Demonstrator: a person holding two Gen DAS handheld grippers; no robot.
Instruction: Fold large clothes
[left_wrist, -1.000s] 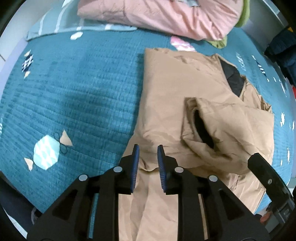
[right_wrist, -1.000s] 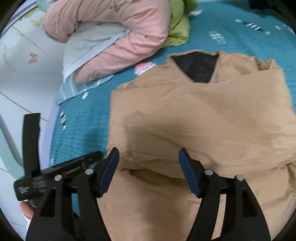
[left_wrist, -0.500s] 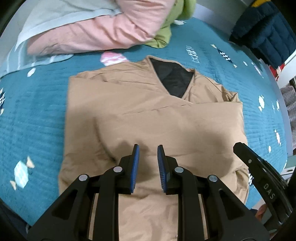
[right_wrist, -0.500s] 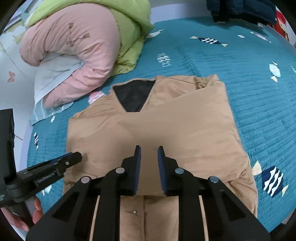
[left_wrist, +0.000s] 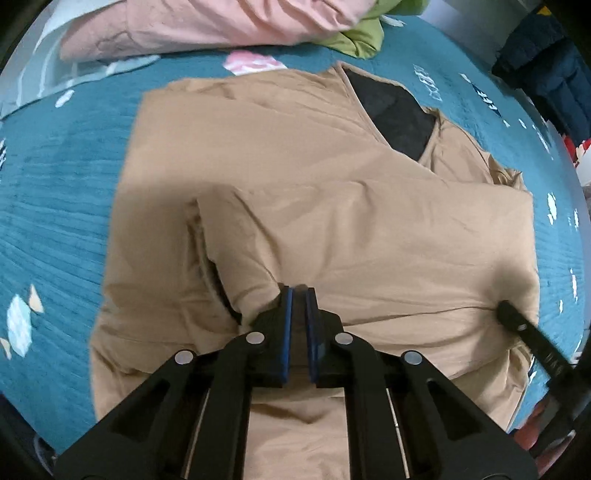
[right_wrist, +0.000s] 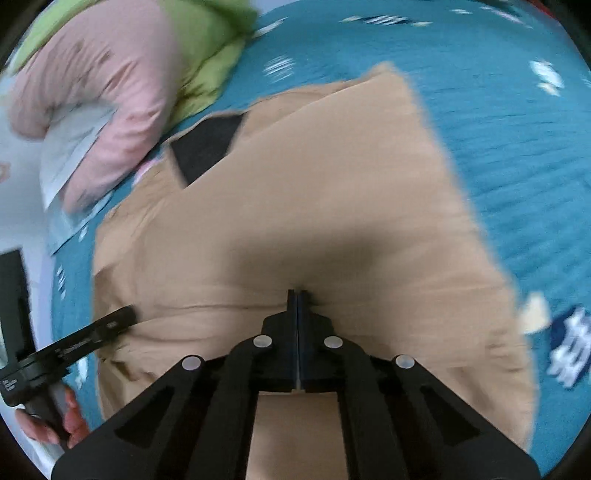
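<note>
A tan jacket (left_wrist: 332, 221) lies flat on the bed, black lining (left_wrist: 399, 114) showing at its neck. One sleeve is folded across the chest, its cuff opening (left_wrist: 218, 280) to the left. My left gripper (left_wrist: 298, 290) is low over the jacket beside that cuff. Its jaws are closing with a thin slit left, and I see no cloth pinched in it. My right gripper (right_wrist: 297, 293) is shut, pads together, tips on a crease of the jacket (right_wrist: 314, 221) near its right side. One finger of each gripper shows in the other's view (left_wrist: 517, 325) (right_wrist: 110, 325).
A teal quilted bedspread (left_wrist: 55, 184) surrounds the jacket. A pink duvet (left_wrist: 203, 26) and green bedding (left_wrist: 362, 37) are heaped beyond the collar. Dark blue clothing (left_wrist: 546, 66) sits at the far right. A person's hand (right_wrist: 55, 424) holds the left gripper's handle.
Both grippers came down and in over the jacket. The right jaws went from wide open to shut. The left jaws narrowed to a slit beside the sleeve cuff.
</note>
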